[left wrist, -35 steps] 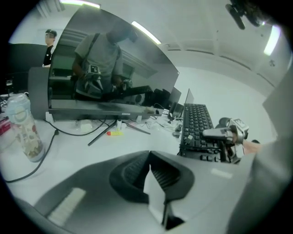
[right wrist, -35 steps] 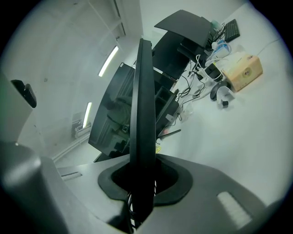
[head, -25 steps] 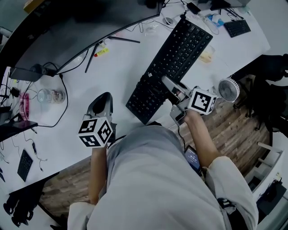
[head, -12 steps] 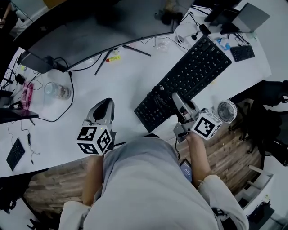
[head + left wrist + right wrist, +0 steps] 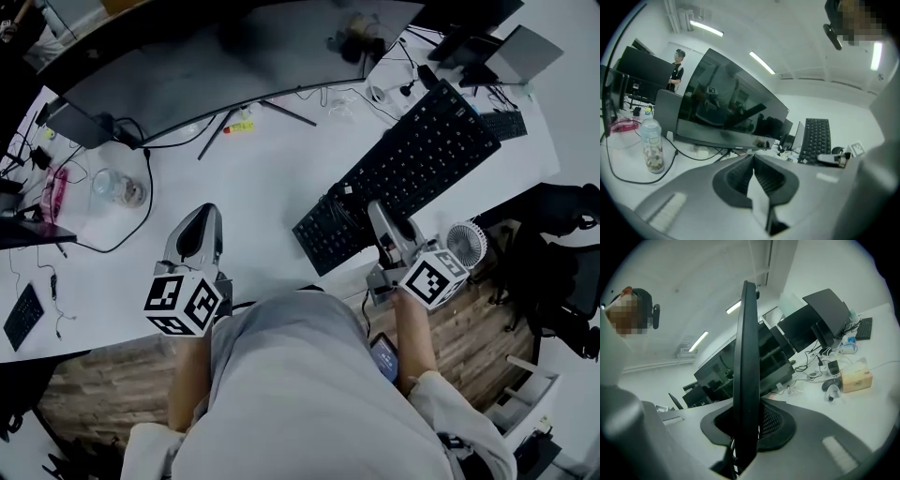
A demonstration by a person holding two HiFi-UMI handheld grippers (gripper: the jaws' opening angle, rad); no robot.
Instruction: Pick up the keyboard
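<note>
Keyboard (image 5: 422, 159) clamped in right tongs (image 5: 379, 216), left tongs (image 5: 201, 223) seemingly shut

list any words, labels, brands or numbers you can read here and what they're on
No text can be read in any view.
keyboard: key legends too small to read.
marker cubes: black-and-white square patterns only, no letters or digits.
bottle: any print on it is too blurred to read.
yellow item by the monitor stand: too small to read.

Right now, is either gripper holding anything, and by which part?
The right gripper grips the black keyboard by its long edge on the person's side, toward its near end. The left gripper is shut and holds nothing.
</note>
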